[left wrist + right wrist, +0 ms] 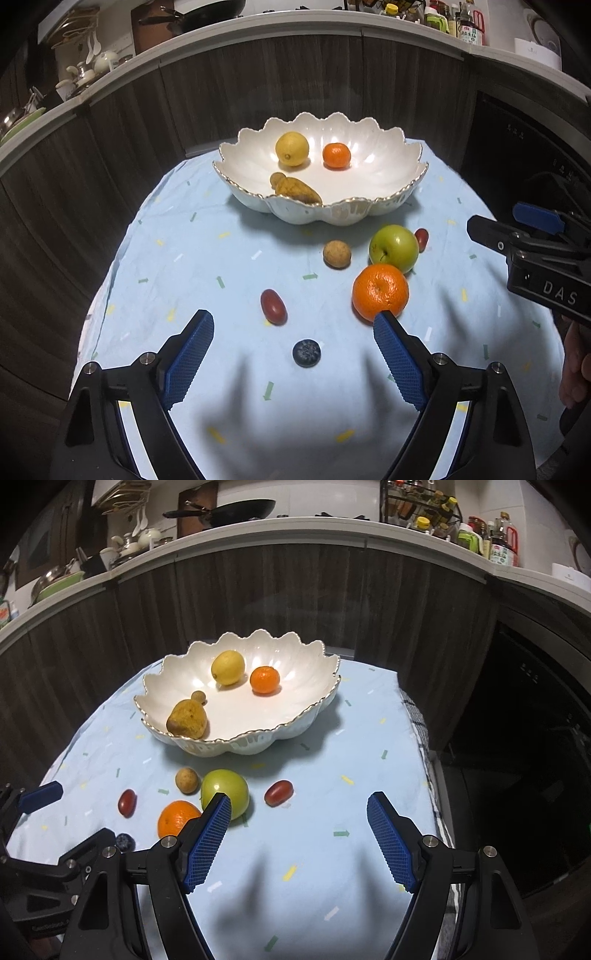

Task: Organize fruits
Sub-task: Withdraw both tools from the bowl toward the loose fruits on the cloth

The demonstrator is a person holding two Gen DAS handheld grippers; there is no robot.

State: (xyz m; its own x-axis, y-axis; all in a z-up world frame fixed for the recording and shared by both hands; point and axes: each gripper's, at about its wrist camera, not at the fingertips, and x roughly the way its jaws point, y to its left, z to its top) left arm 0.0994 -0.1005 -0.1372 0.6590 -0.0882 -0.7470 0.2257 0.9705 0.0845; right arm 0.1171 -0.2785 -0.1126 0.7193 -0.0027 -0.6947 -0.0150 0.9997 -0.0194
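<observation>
Both the left gripper (293,321) and right gripper (299,805) hang spread and empty above the near cloth, where the blueberry (306,352), probably soft, light and easily bruised, wants gentle pinching across its middle.

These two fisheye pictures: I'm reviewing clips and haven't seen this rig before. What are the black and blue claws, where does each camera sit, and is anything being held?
There is no robot: a person carries a two-finger gripper in each hand, with a camera on each looking forward along the fingers. One picture looks past the left gripper, the other past the right gripper. Both stand open and hold nothing.

On the blue tablecloth stands a white scalloped bowl containing a lemon, a small orange and two brownish fruits.

Loose in front of it lie a green apple, a bigger orange, a small tan round fruit, two red grapes and a blueberry.
</observation>
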